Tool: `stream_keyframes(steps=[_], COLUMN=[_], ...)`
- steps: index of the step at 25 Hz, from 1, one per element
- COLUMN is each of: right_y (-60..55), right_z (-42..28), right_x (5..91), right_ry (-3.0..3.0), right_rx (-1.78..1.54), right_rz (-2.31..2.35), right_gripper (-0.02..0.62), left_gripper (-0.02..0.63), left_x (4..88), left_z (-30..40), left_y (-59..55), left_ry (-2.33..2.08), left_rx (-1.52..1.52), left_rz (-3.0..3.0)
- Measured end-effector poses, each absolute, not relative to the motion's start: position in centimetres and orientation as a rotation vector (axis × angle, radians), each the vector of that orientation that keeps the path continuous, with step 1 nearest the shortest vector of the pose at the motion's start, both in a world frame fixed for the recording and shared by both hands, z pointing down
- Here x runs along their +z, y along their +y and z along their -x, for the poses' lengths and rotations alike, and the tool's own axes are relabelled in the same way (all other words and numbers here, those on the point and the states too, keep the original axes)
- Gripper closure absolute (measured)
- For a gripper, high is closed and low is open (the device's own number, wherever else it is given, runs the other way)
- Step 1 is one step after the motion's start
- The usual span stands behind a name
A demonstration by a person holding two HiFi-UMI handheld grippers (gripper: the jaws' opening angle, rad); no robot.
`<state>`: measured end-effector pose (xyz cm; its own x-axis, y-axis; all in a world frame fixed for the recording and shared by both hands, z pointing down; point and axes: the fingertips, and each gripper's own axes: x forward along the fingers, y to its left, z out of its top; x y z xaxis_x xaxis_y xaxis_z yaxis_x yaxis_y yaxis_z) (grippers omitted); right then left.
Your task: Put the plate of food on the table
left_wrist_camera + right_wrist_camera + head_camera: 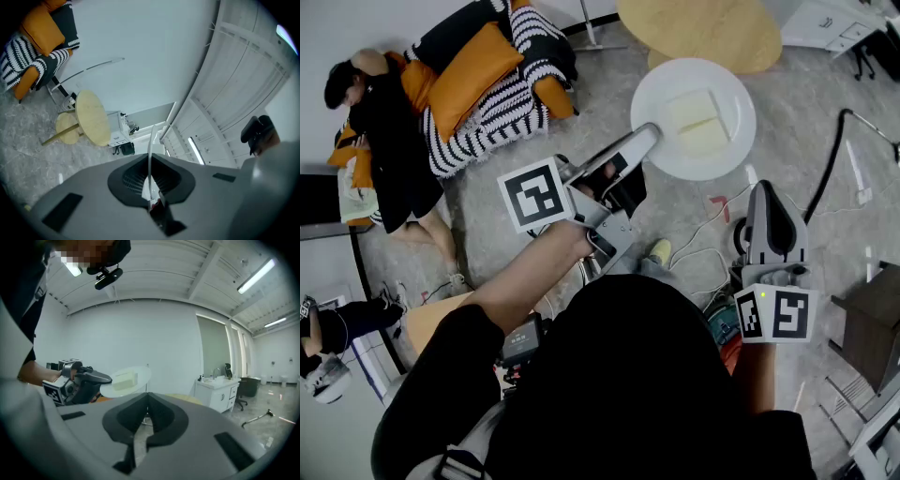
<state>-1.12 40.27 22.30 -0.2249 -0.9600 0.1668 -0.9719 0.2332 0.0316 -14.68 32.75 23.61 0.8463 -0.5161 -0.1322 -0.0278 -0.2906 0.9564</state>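
A white plate [724, 145] with two pale slabs of food [697, 123] hangs above the floor, just short of the round wooden table [703, 33]. My left gripper [649, 137] is shut on the plate's near rim. In the left gripper view that rim is a thin white edge [151, 150] pinched between the jaws, with the table [92, 118] beyond it. My right gripper [766, 190] is held lower right of the plate, apart from it, with its jaws shut on nothing. The right gripper view looks past the right gripper [147, 394] at the plate [141, 373] and the left gripper [79, 382].
A person [389, 141] lies on orange and striped cushions [492, 80] at the upper left. Cables [712, 225] trail across the floor under the plate. A white cabinet [825, 23] stands at the top right, and dark furniture [872, 328] at the right edge.
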Motion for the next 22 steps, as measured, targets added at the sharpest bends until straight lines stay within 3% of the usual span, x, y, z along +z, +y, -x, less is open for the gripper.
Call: stream_keyframes(steps=[22], right_y=[39.6], right_z=[2.4], right_x=[22.2], right_ry=[-2.399], right_rx=[0.127], right_rz=[-1.815], right_gripper=[0.589], left_gripper=[0.589], left_x=[23.3], left_z=[15.0], left_y=[32.5], left_ry=[-0.438], left_rx=[-0.513], left_rz=[-1.83])
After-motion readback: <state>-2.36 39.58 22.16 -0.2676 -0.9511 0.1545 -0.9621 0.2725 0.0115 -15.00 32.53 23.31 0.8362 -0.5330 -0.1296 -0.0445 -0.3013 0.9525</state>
